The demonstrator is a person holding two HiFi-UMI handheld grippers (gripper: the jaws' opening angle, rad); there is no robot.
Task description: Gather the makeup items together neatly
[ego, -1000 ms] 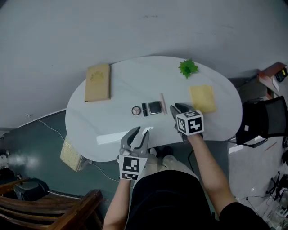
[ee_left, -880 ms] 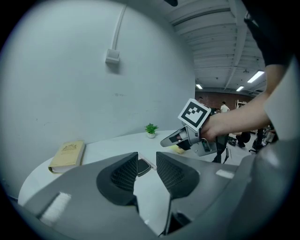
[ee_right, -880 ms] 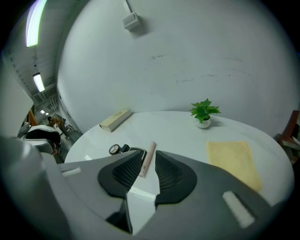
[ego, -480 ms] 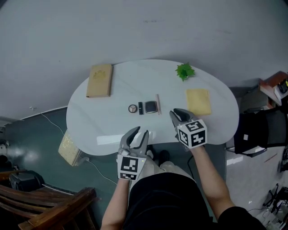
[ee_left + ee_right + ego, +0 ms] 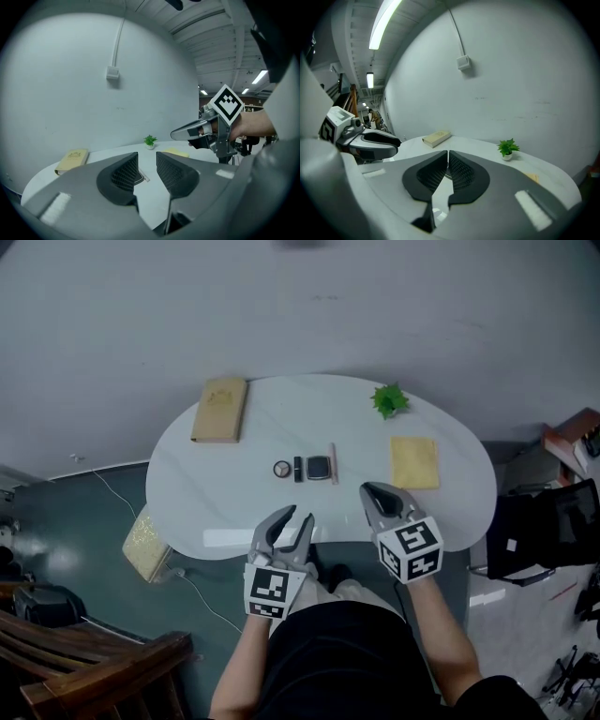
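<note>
- White, bean-shaped table (image 5: 206,493) stands against a plain grey wall, with a wooden chair (image 5: 103,667) on the dark floor at the lower left.
- Tan book (image 5: 220,410) lies flat near the table's far left edge. The mark on its cover is too small to read.
- Makeup items sit in a close row at the middle of the table: a round compact (image 5: 282,468), a small dark tube (image 5: 298,469), a square compact (image 5: 319,467) and a thin pencil (image 5: 332,463). The pencil lies just beside the square compact. Any print on them is too small to make out.
- Left gripper (image 5: 293,517) hovers over the near part of the table, apart from the row. Its jaws are spread, with only tabletop showing in the gap. Its cube bears black-and-white square markers.
- Right gripper (image 5: 373,491) hangs near the right end of the row without touching it. Its jaws have just been closing and are now pressed together on nothing.
- Small green plant (image 5: 507,146) stands in a little white pot (image 5: 506,157) near the far edge.
- Yellow cloth (image 5: 413,462) lies flat to the right of the row.
</note>
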